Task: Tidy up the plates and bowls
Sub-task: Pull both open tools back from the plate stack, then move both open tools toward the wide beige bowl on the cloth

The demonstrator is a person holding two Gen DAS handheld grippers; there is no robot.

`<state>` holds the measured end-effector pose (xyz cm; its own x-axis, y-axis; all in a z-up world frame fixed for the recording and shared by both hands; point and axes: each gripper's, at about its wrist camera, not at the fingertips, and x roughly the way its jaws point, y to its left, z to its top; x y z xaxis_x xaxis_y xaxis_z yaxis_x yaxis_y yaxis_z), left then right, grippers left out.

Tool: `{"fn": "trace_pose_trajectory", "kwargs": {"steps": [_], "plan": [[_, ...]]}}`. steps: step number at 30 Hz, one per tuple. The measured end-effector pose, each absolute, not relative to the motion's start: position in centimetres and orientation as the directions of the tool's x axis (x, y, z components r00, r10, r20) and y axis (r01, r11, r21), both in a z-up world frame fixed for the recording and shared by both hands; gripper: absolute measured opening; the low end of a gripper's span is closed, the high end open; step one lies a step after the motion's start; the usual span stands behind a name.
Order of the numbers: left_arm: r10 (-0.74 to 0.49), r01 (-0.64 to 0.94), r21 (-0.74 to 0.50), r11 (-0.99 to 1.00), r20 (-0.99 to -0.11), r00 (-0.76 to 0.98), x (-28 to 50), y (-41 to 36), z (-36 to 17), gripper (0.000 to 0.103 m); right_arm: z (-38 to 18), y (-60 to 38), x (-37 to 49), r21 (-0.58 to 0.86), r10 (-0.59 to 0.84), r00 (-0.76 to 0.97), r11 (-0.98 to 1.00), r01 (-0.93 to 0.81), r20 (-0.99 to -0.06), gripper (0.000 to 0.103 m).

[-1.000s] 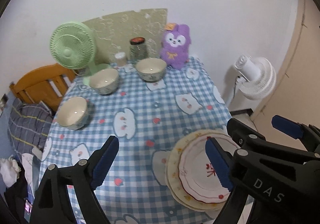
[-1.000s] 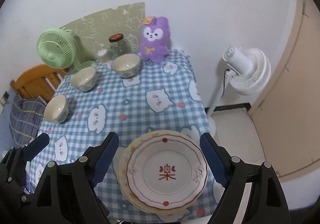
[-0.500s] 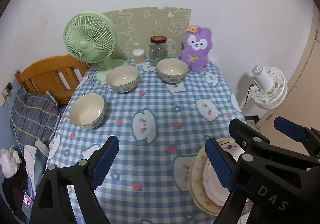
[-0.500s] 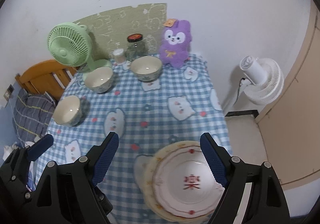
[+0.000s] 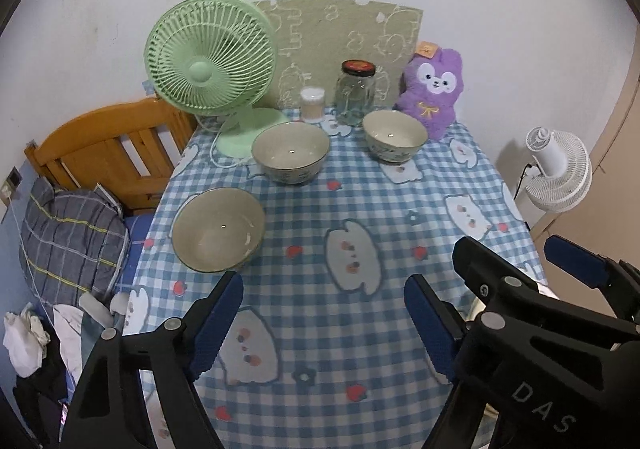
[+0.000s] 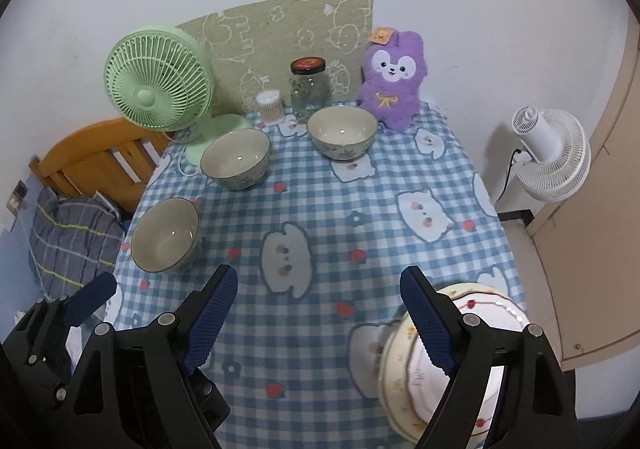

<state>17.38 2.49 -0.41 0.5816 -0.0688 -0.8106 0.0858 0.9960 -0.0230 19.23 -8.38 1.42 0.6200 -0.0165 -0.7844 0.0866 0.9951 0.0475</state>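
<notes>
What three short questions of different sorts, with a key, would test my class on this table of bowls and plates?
1. How many bowls stand on the table?
2. True or false: the plates are stacked.
3. Which bowl lies closest to the left gripper?

Key:
1. Three.
2. True, near the right gripper.
3. The nearest bowl, by the table's left edge; the middle bowl and far bowl sit further back.

3 cream bowls w/ blue floral outsides sat upright, empty, apart: near-left bowl [image 6: 165,235], middle bowl [image 6: 235,159], far bowl [image 6: 342,132]. Stacked plates [image 6: 404,369], red-trimmed on yellowish, lay at table's near-right edge.
</notes>
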Motion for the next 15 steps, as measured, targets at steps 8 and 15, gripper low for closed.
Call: {"fn": "trace_pose_trajectory", "kwargs": {"steps": [8, 15], "plan": [[-0.093, 0.077, -0.06, 0.995, -0.826, 0.555, 19.4, 6.9, -1.8, 0.083, 0.3, -4.9, 21.0, 0.077, -0.009, 0.628, 0.991, 0.111, -0.778, 0.086], [-0.087, 0.078, -0.052, 0.996, -0.824, 0.56, 21.0, 9.7, -2.8, 0.081, -0.9, -1.7, 23.1, 0.065, -0.002, 0.614, 0.994, 0.087, -0.79, 0.086]]}}
